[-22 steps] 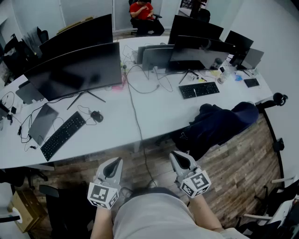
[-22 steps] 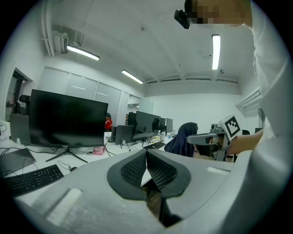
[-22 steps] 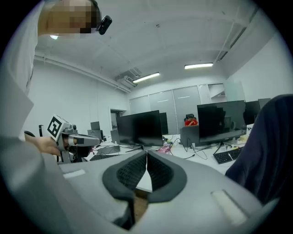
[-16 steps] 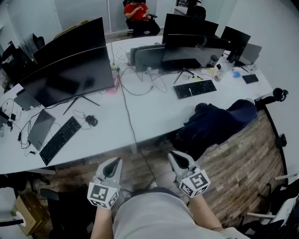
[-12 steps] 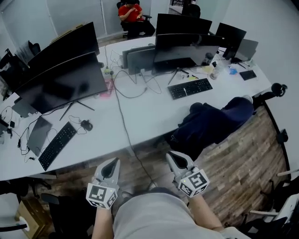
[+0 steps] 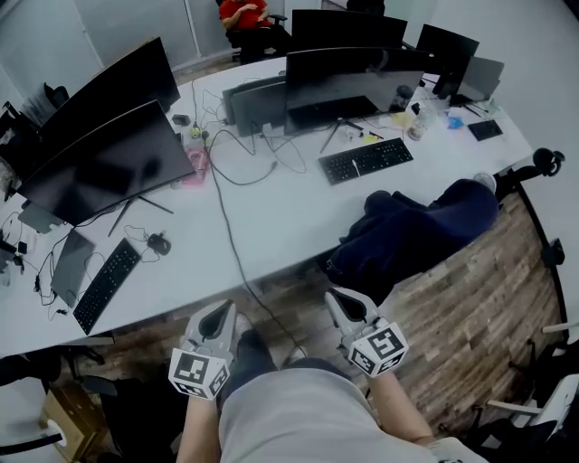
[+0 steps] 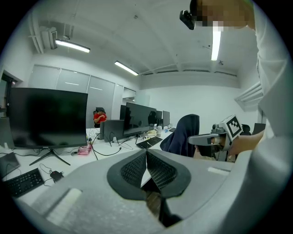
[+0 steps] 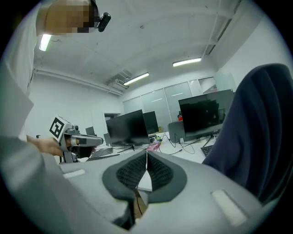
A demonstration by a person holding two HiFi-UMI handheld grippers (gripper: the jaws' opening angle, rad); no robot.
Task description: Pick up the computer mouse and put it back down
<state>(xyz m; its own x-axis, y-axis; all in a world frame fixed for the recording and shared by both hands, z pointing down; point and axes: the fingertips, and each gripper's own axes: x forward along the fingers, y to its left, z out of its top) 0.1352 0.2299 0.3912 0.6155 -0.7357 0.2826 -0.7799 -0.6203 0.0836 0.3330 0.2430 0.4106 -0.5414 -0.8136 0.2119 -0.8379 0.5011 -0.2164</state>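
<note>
Mouse, small, black, corded, lies on white surface beside flat keyboard, near dark monitor; left hand-held gripper and right hand-held gripper clenched, empty.

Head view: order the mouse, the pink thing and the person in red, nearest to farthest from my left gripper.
From the left gripper:
1. computer mouse, left, near the keyboard
2. pink thing, farther back, by the monitor
3. person in red, seated at the back
</note>
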